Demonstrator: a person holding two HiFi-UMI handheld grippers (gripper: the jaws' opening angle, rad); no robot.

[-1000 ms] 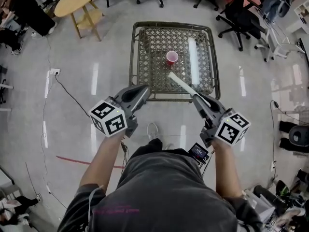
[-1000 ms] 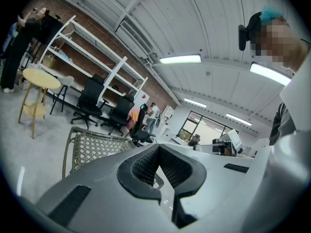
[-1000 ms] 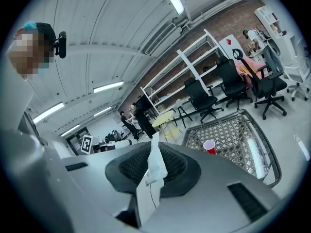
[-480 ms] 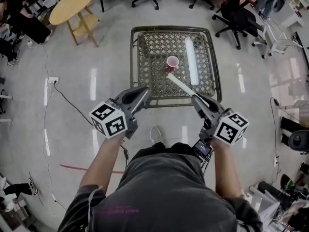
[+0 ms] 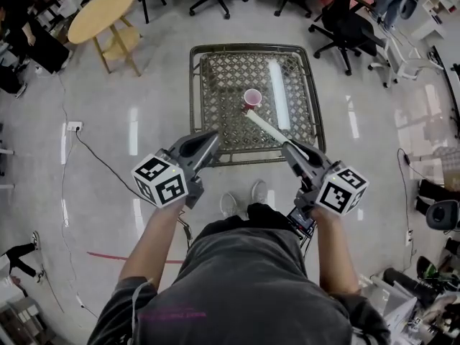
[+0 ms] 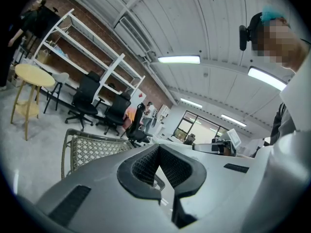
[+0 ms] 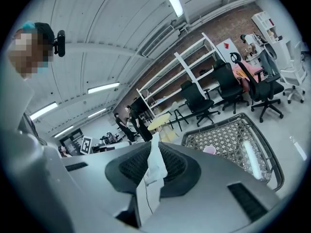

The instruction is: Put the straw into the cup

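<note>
The white paper-wrapped straw (image 5: 269,128) was clamped by its near end between the jaws of the right gripper (image 5: 291,148), which were pressed together on it. From there it ran forward and to the left, away from the person. The right gripper view showed the straw (image 7: 151,178) pinched upright between the black ribbed pads of the right gripper (image 7: 153,154), with its crumpled wrapper standing above them.

The straw's far tip sat just short of the small pink plastic cup (image 5: 252,97), on the side nearer the right gripper. The head view did not show how far above the rim it was. The cup (image 7: 209,150) stood upright ahead of the right gripper on the square table with a woven metal lattice top (image 5: 215,85), roughly at its middle.

The left gripper (image 5: 212,136) hovered near the table's near edge, to the left of the right gripper and well apart from the cup. Its jaws were closed on each other with nothing between them (image 6: 159,152), and the lattice table (image 6: 87,147) lay ahead and to its left.

Beyond the table, far from both grippers, stood a round wooden side table (image 5: 108,9) on the left and black office chairs (image 5: 345,27) on the right.
</note>
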